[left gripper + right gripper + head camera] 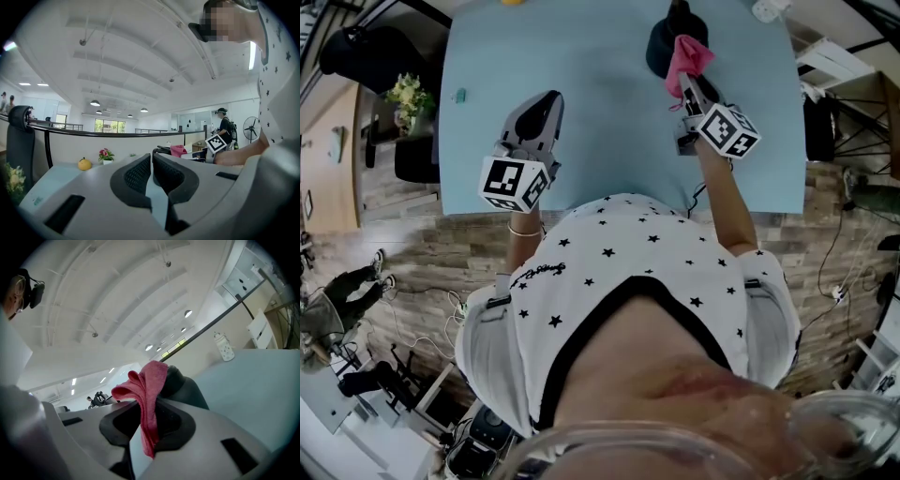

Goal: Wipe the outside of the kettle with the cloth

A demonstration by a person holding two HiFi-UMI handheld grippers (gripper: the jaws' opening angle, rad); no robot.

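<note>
Right gripper [687, 89] tight on pink cloth [686, 56] beside kettle [660, 42]; left gripper [547, 99] closed, empty.

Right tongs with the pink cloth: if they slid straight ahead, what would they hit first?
Most likely the dark kettle. It stands directly beyond the cloth pinched in the right tongs, though how near it is remains hard to judge.

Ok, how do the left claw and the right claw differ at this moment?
The right claw is shut on the pink cloth; the left claw is shut with nothing between its jaws. The right claw is far out, close by the dark kettle; the left claw is over the blue table, nearer the person and well apart from the kettle. Both point away from the person over that table.
</note>
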